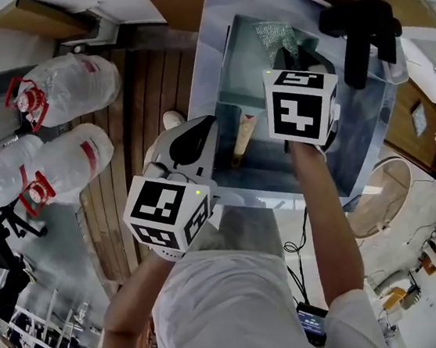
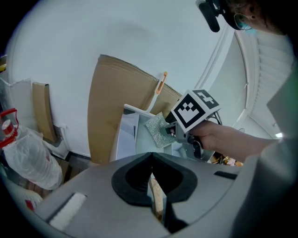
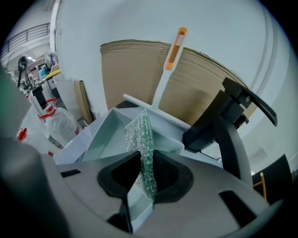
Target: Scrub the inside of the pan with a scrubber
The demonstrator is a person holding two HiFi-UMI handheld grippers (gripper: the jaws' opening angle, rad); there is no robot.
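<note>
My left gripper [image 1: 226,146] reaches into the sink [image 1: 367,139] and is shut on a pale wooden handle [image 1: 242,136], which shows between its jaws in the left gripper view [image 2: 156,196]. The pan's body is mostly hidden; a dark upright shape [image 1: 226,121] stands beside the handle. My right gripper [image 1: 290,64] hovers over the basin, shut on a silvery-green mesh scrubber [image 3: 141,135]. The scrubber [image 1: 275,38] sticks out past the marker cube. From the left gripper view, the right gripper [image 2: 171,132] holds the scrubber [image 2: 157,130] above and ahead of my left jaws [image 2: 151,171].
A black faucet [image 1: 360,30] stands at the sink's far right corner [image 3: 229,122]. An orange-handled tool [image 3: 170,58] leans on cardboard [image 3: 130,74] behind the sink. Large plastic water bottles [image 1: 66,89] lie on the floor to the left.
</note>
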